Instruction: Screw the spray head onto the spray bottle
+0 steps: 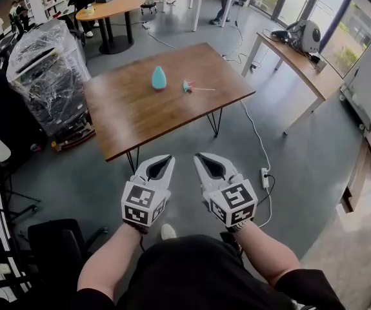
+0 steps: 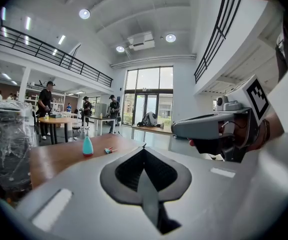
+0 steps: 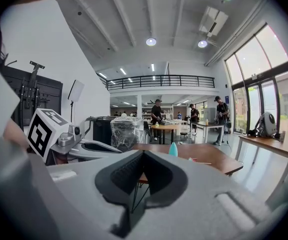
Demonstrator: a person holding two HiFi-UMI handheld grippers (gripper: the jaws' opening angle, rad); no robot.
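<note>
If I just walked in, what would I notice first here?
Two grey grippers with black-and-white marker cubes, the left gripper and the right gripper, point ahead side by side at the bottom, both shut and empty. Beyond them a brown wooden table holds a teal drop-shaped spray bottle, with a teal spray head lying beside it.

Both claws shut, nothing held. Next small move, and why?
Probably walk up to the table: the teal spray bottle and the spray head sit on it apart, well ahead of the left claw and right claw, both shut and empty.
</note>
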